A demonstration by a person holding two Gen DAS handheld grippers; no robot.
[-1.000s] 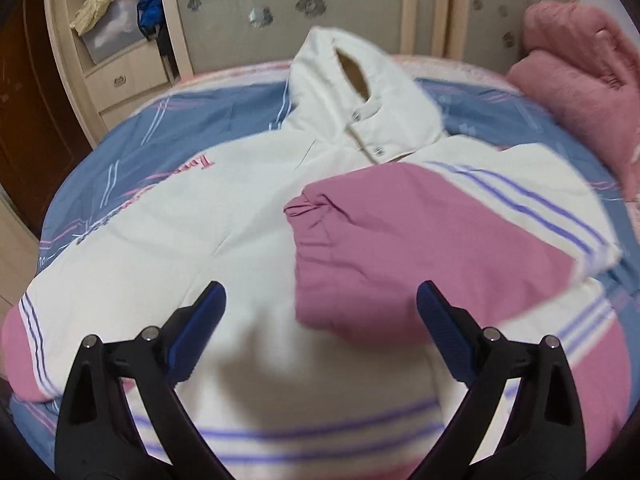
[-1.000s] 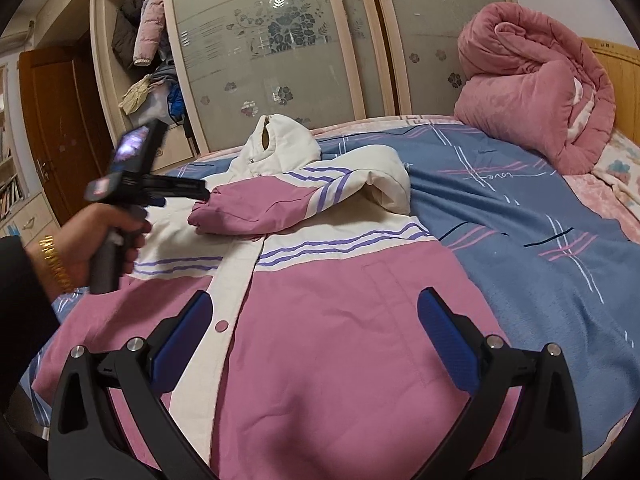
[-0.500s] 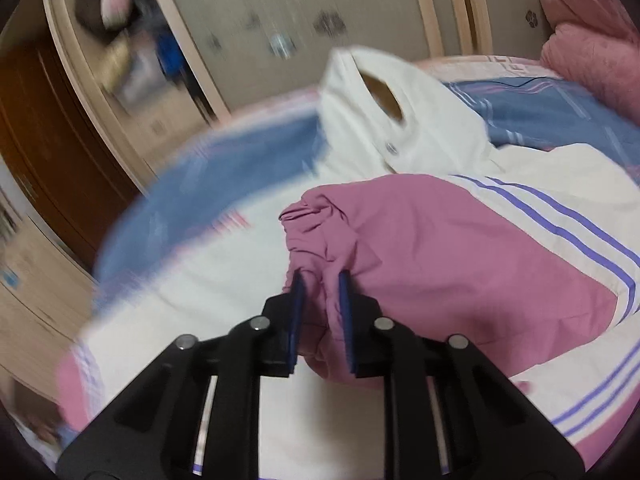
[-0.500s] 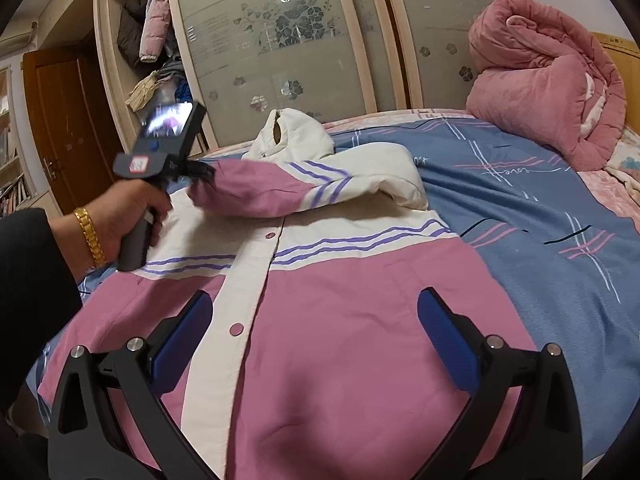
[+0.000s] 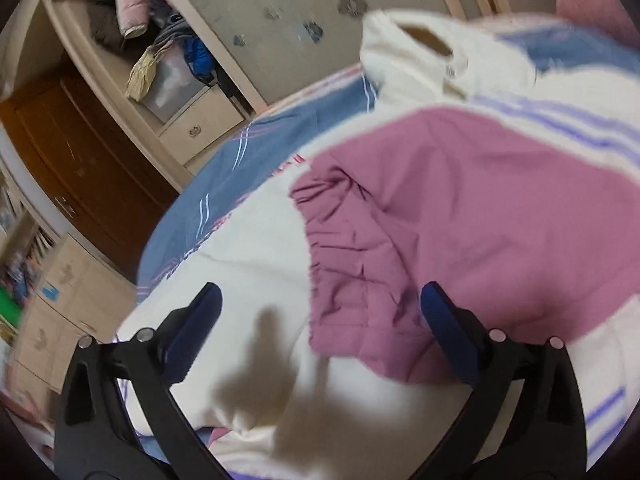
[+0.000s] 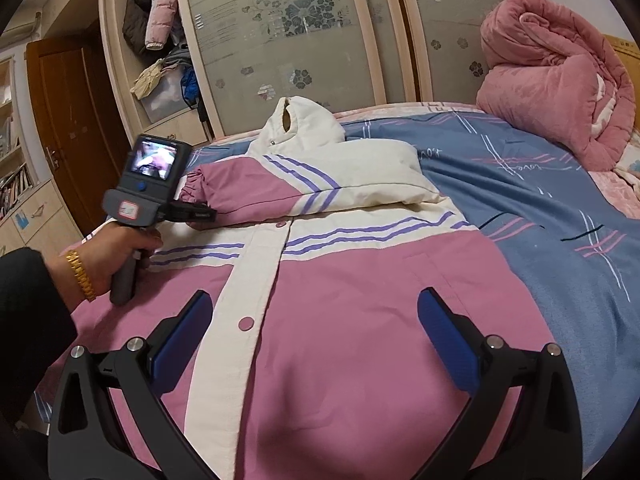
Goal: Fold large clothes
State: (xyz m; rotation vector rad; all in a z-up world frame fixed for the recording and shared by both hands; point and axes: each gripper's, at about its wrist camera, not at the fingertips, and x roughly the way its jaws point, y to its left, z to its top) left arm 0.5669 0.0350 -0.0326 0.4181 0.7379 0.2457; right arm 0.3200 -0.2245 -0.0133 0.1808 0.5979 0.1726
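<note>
A large pink and white jacket (image 6: pixel 360 280) with purple stripes lies front up on the bed, hood (image 6: pixel 300 124) at the far end. One sleeve (image 6: pixel 248 192) is folded across the chest. Its gathered pink cuff (image 5: pixel 352 280) lies between the fingers of my left gripper (image 5: pixel 320 292), whose jaws are opening and whose pads do not press on it. In the right wrist view a hand holds the left gripper (image 6: pixel 196 214) at the cuff's end. My right gripper (image 6: pixel 315 298) hovers open over the jacket's lower front, holding nothing.
A rolled pink quilt (image 6: pixel 552 96) sits at the far right of the blue striped sheet (image 6: pixel 560 240). Behind the bed stand frosted wardrobe doors (image 6: pixel 300 40), an open shelf of clothes (image 6: pixel 160 60) and a brown door (image 6: pixel 68 120). A dark sleeve (image 6: pixel 28 320) enters at left.
Half a second ago my left gripper was shut on the pink cuff; now it is wide open and the cuff rests on the jacket. Its view has swung left. The right gripper stayed put.
</note>
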